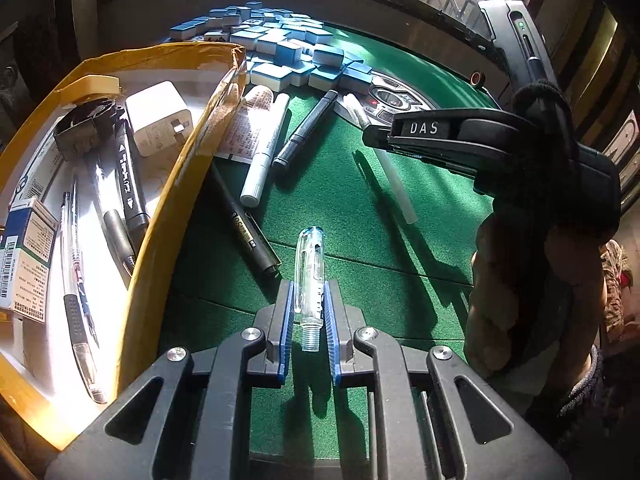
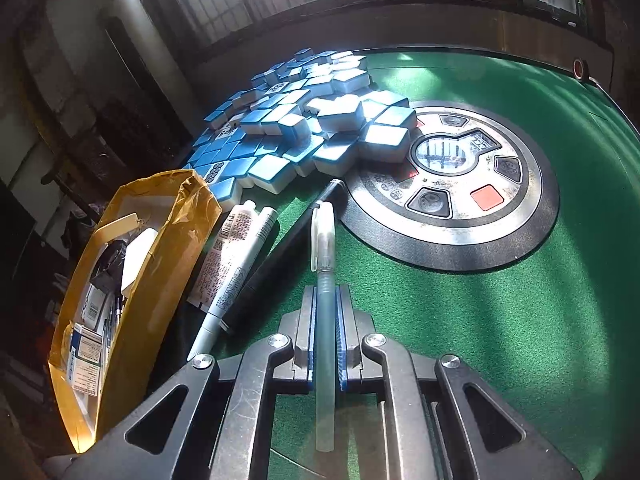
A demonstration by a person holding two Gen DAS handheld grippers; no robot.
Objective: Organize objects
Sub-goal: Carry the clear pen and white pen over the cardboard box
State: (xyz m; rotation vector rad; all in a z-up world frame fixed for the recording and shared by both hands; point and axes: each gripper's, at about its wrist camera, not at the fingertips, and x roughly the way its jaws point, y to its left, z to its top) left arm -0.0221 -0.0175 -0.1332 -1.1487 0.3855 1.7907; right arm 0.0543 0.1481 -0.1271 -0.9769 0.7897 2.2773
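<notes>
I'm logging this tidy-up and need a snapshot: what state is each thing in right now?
Left gripper: shut on clear pen cap.
Right gripper: shut on frosted pen.
Cardboard box: open, partly filled.
White charger: lying in the box.
White marker: capped, lying on the green table.
Black pen: lying beside it.
Tiles: heaped loosely.

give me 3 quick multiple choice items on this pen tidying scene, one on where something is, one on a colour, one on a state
1. Where is the white charger?
A. inside the cardboard box
B. on the tiles
C. in a gripper

2. What colour is the table felt?
A. red
B. green
C. grey

3. What is the left gripper doing?
A. open over the felt
B. shut on a clear pen cap
C. shut on a tile

Answers: 1 A, it lies among the pens in the box; 2 B, the felt is plainly green; 3 B, the blue pads press the cap's sides.
</notes>
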